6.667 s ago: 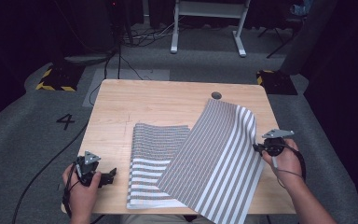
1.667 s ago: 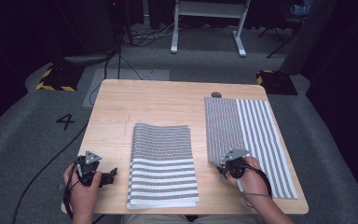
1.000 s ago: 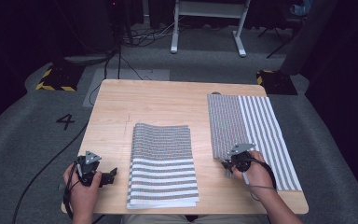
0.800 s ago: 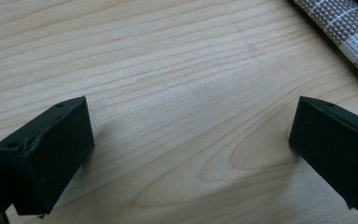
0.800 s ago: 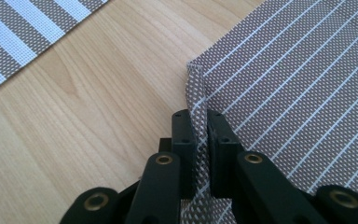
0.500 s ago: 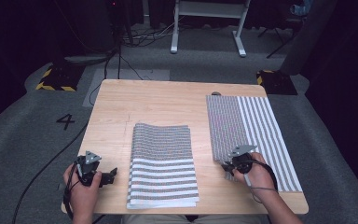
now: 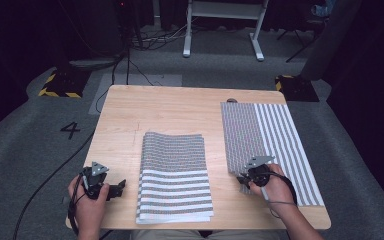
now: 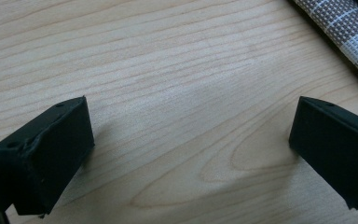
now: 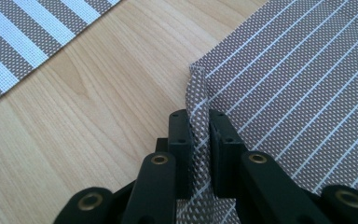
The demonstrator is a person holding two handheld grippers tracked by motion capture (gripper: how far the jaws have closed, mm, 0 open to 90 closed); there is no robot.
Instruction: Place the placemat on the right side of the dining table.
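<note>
A striped mat's (image 9: 279, 93) edge is pinched in the closed right tongs (image 9: 200, 140) at lower right; left tongs (image 8: 191, 154) are held wide open, empty; even tension is advised

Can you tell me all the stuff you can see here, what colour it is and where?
Table: one, light wood, in the middle of a grey carpet.
Stack of striped mats: one pile, grey-brown and white, at the table's near middle.
Single striped mat: one, grey-brown and white, lying along the table's right side.
Number 4: one, black, on the carpet left of the table.
White frame: one, on the floor beyond the table.
Left claw: one, black, open over bare wood, left of the stack.
Right claw: one, black, pinching the single mat's near left edge.
Hands: two, at the table's near edge.
</note>
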